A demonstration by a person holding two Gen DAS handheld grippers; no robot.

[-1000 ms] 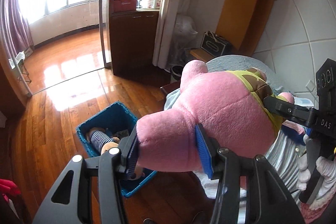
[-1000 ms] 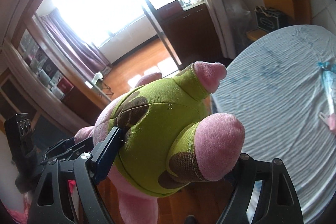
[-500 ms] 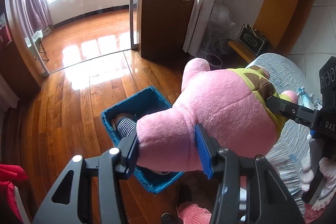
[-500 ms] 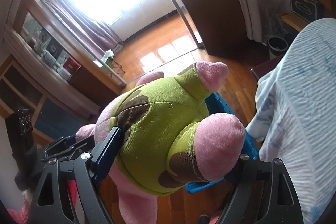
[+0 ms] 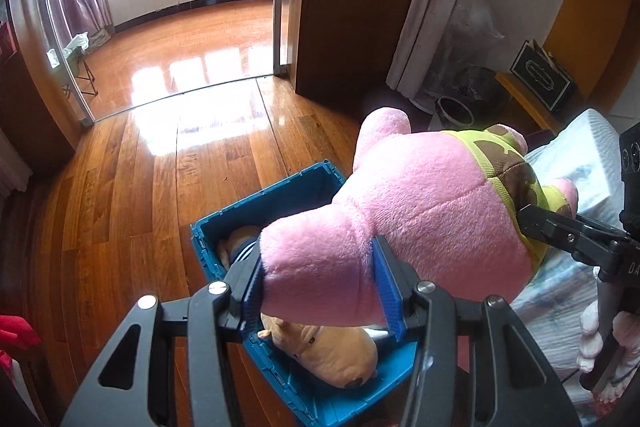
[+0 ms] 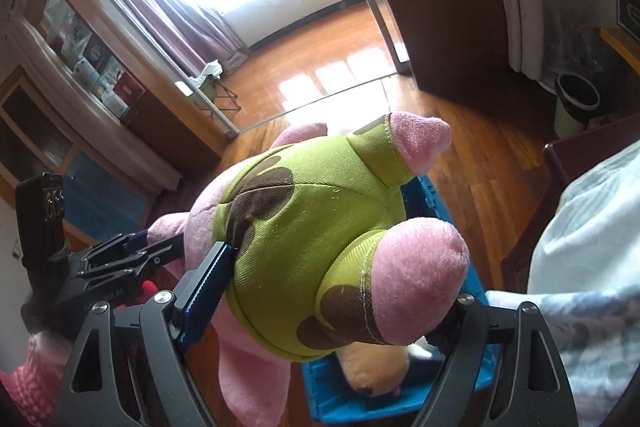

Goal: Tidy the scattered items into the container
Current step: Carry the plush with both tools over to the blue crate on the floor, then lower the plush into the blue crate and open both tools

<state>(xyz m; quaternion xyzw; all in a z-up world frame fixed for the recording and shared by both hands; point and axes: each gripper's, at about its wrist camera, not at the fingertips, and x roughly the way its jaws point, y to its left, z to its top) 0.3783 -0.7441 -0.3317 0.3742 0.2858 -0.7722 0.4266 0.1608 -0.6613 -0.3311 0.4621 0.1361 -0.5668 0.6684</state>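
Plush toy [image 5: 432, 211], pink, in green-and-brown spotted shorts [image 6: 304, 227]: held in the air by both grippers, directly above the blue bin [image 5: 280, 195] on the wooden floor [image 5: 160, 167].

Change: one second ago the bin lay low and to the left of the toy, with the bed filling the right wrist view; now the bin sits under the toy and the bed [image 6: 592, 227] is at the edge. Judged meaning: carry nearly complete, lowering and release remain.

Orientation: long axis roughly level, pointed head toward the left gripper [image 5: 320, 287], legs toward the right gripper [image 6: 332, 291].

Jaws: left pair closed on the head end; right pair closed on the shorts and one leg.

Bin contents: tan plush [image 5: 332, 351] and a striped item, partly hidden.
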